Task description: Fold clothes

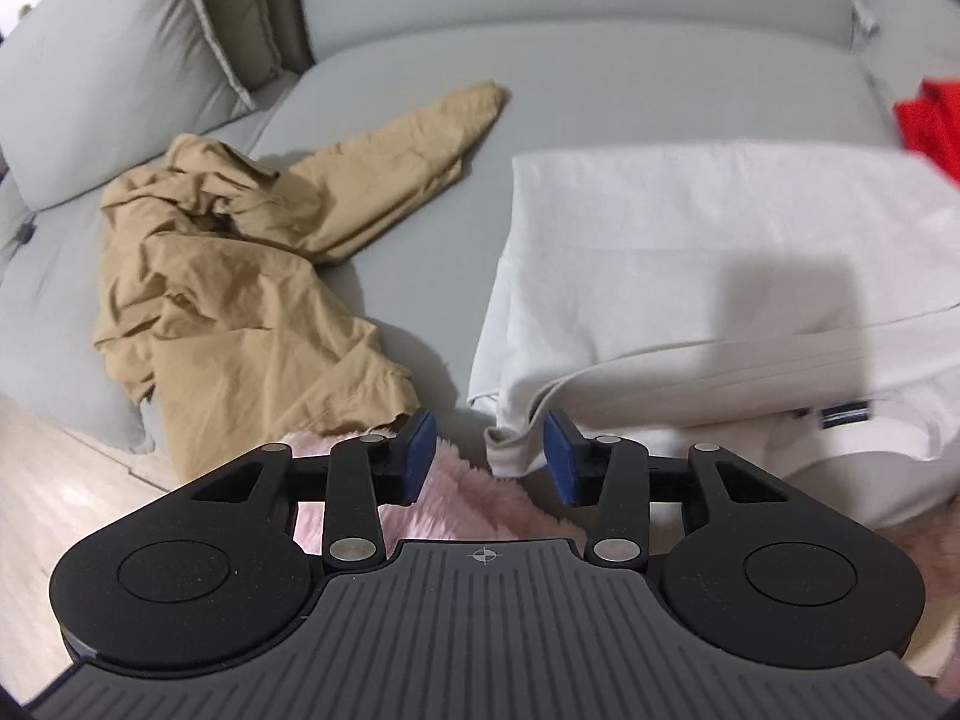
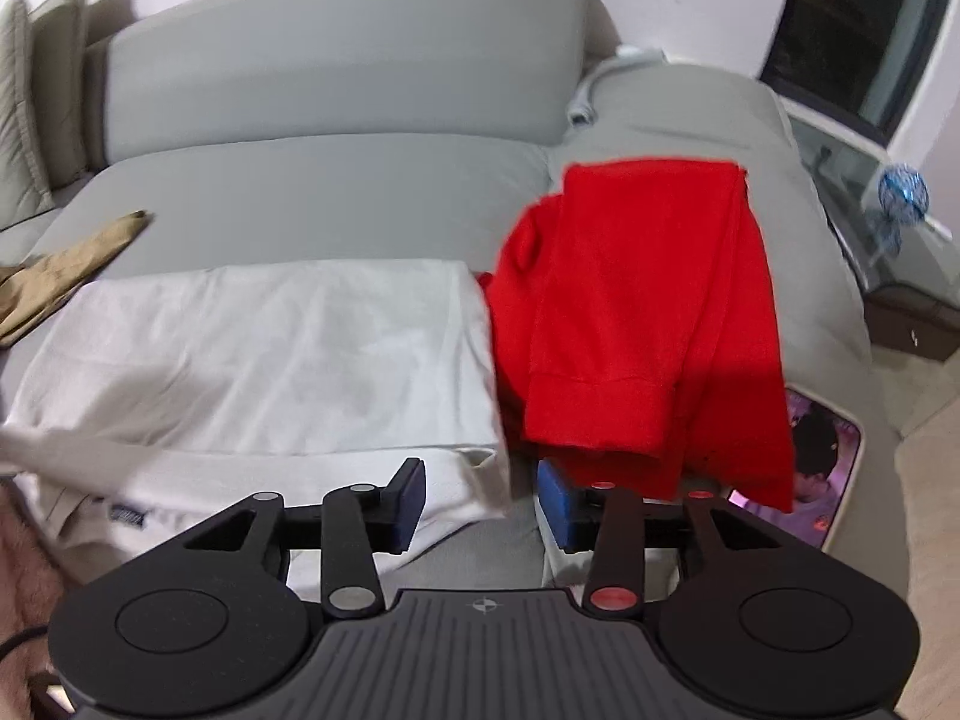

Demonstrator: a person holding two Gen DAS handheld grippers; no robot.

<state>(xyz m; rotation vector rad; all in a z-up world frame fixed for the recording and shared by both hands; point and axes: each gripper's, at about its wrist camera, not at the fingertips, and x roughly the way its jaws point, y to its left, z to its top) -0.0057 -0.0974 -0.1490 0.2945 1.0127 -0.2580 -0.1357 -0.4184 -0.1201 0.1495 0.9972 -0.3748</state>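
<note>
A grey sofa (image 1: 600,72) carries a folded white garment (image 1: 690,276) in the middle, a crumpled tan garment (image 1: 240,276) left of it and a red garment (image 2: 648,312) right of it. The left hand-held gripper (image 1: 489,459) hovers open at the white garment's near left corner, the right hand-held gripper (image 2: 477,507) open at its near right corner, neither pressing cloth.

We see a plain white garment (image 1: 708,252) ahead of the left jaws, with a small dark blue label (image 1: 846,412) at its hem. Left of them lies a tan garment (image 1: 240,276), unpatterned, and under them pale pink fluffy fabric (image 1: 462,498). Beyond the right jaws sits a solid red garment (image 2: 648,312). The sofa (image 2: 336,180) is pale grey-green. The pads (image 1: 561,468) are blue on black fingers.
</note>
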